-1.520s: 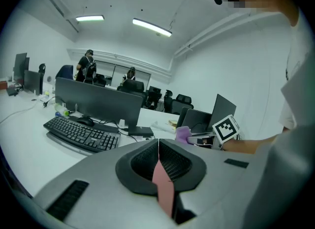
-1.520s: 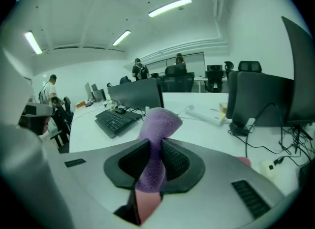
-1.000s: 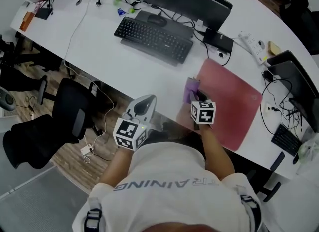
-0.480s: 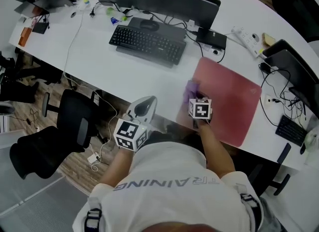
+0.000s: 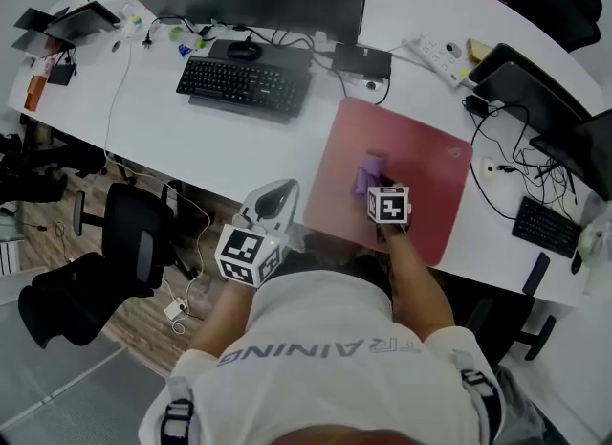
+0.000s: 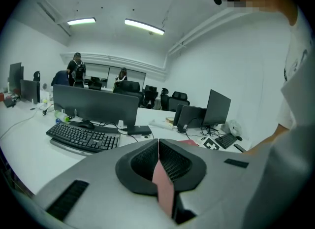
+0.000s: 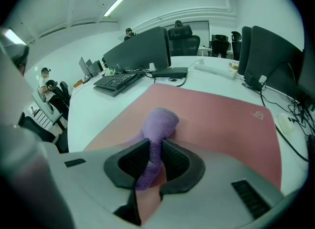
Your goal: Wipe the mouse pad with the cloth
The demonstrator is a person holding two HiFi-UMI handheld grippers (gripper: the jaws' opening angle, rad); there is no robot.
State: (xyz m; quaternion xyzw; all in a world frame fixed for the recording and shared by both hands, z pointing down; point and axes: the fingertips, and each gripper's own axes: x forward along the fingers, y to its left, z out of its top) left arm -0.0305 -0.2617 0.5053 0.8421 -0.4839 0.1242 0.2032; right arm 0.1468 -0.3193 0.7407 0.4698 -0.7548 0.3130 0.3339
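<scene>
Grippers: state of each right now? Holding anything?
Left gripper: shut, nothing between the jaws.
Right gripper: shut on the purple cloth, which rests on the red mouse pad.

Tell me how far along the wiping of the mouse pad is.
Done: the right gripper has its jaws shut on the purple cloth, which rests on the pink rectangular mouse pad. In hand: a stroke; the cloth has gone from the pad's left edge toward its middle within a second. Left: likely the pad's right half, though no dirt shows. The left gripper is shut, empty, off the white desk.
</scene>
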